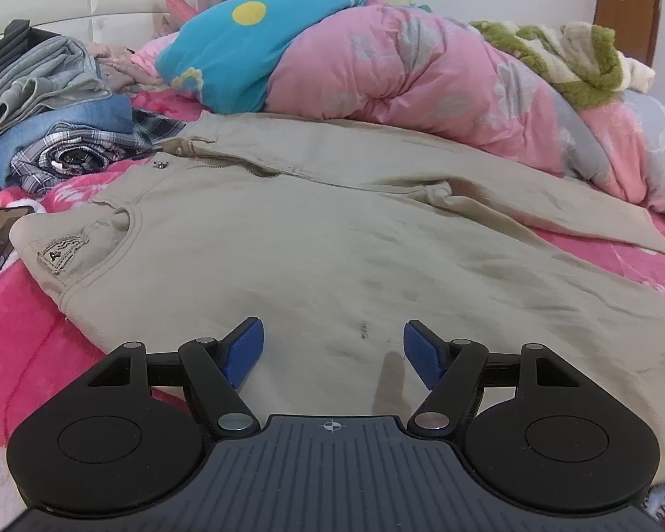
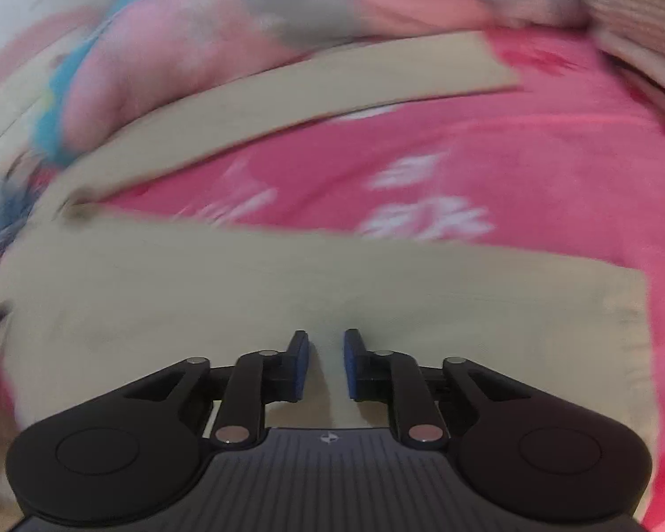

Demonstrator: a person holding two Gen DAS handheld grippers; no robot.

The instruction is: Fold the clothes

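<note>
Across the middle of the left wrist view lies the trousers (image 1: 332,230), khaki, spread flat on the pink blanket (image 1: 22,332), waistband and label toward the left edge, legs running off to the right. The left gripper (image 1: 332,350) hangs over the seat of the cloth with its jaws wide and nothing between them. In the right wrist view, which is blurred, the trousers (image 2: 288,292) fill the lower half, one leg ending in a hem at the right, the other leg a strip across the upper middle. The right gripper (image 2: 326,363) sits low on the cloth with its jaws narrow; whether a pinch of fabric is caught between the pads I cannot tell from the blur. The step looks like taking hold to fold one leg over the other or the legs up to the waist. To do it well, each grip should take the edge only, not the blanket beneath, and both should lift together so the cloth stays flat. A quilt (image 1: 399,80) is heaped at the upper middle, and folded clothes (image 1: 66,133) are stacked at the upper left.
</note>
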